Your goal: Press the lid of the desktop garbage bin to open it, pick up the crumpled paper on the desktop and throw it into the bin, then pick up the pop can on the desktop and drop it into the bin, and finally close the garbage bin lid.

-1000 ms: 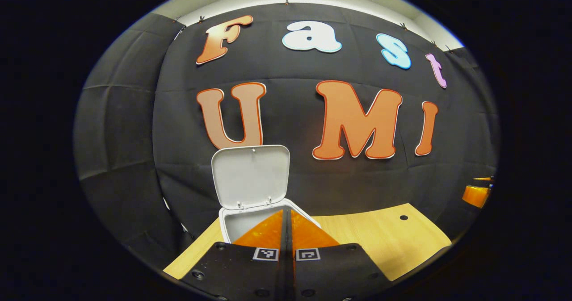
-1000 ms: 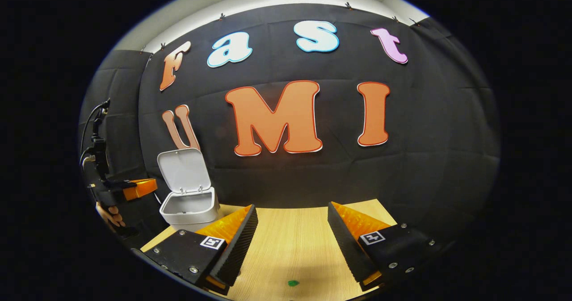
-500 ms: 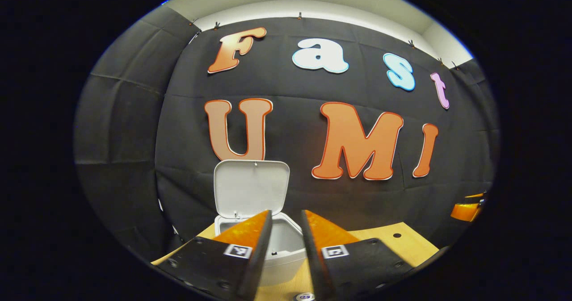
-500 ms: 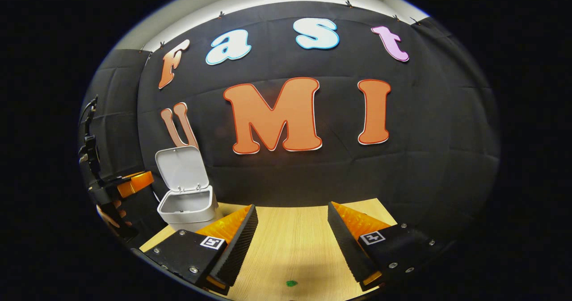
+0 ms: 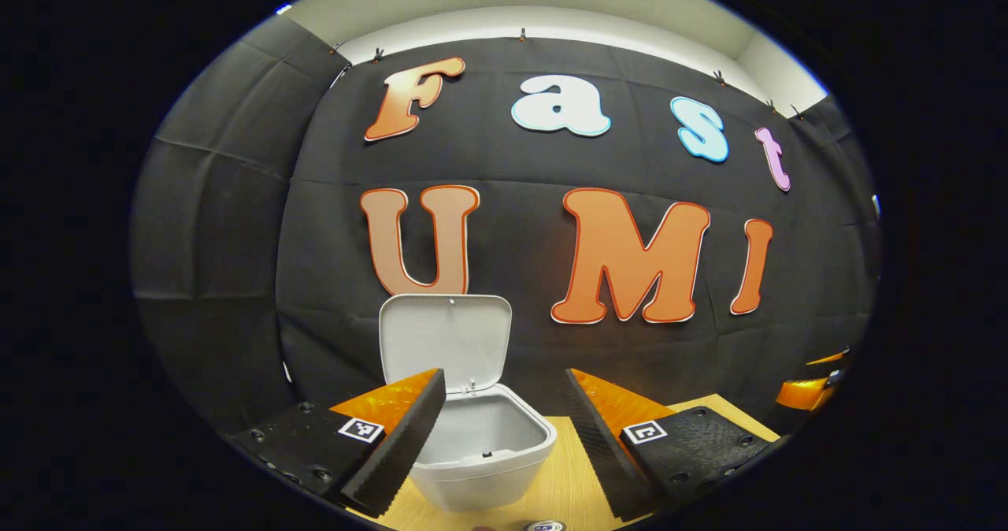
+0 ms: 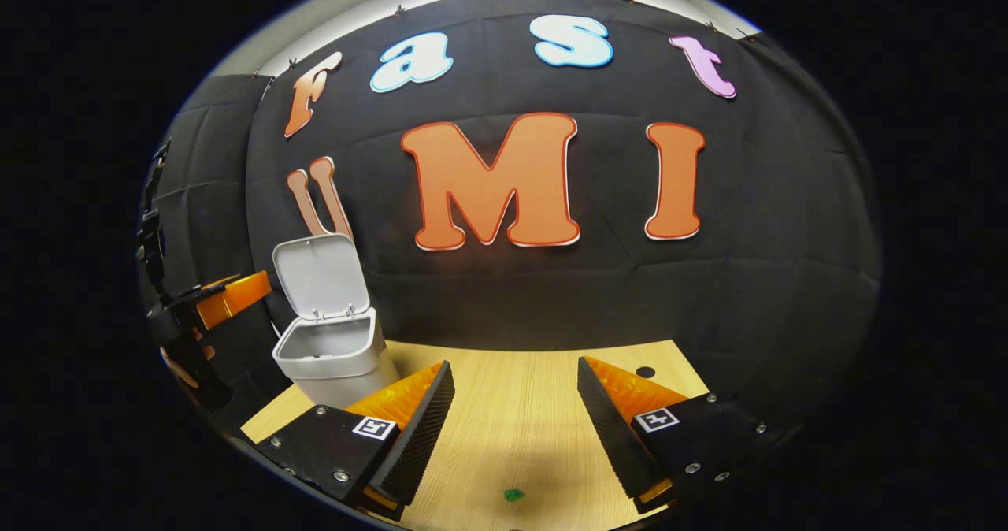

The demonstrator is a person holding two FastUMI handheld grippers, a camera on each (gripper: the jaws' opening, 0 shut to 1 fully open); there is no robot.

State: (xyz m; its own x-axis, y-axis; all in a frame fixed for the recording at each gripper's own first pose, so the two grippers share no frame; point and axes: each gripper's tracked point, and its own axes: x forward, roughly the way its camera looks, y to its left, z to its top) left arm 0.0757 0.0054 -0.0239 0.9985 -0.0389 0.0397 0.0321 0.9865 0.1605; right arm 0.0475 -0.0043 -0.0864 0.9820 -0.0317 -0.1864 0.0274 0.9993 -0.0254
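The white desktop bin [image 5: 484,456] stands on the wooden table with its lid [image 5: 445,340] swung upright against the black wall. My left gripper [image 5: 504,375] hovers in front of and slightly above the bin's mouth, open, nothing between its fingers. A small round metal top [image 5: 543,525], apparently the pop can, peeks at the bottom edge. In the right gripper view the bin [image 6: 331,350] sits at the left with its lid [image 6: 319,275] up, and the left gripper [image 6: 224,295] hangs beside it. My right gripper [image 6: 513,365] stands open over the bare table, holding nothing.
The wooden table [image 6: 520,436] runs back to the black cloth wall. It carries a small green speck [image 6: 513,495] near the front and a round hole [image 6: 645,372] at the back right. The right gripper [image 5: 811,385] shows at the far right of the left gripper view.
My left gripper went from shut to wide open and drew back from the bin, which now shows whole. The right gripper stayed open and tilted down slightly.
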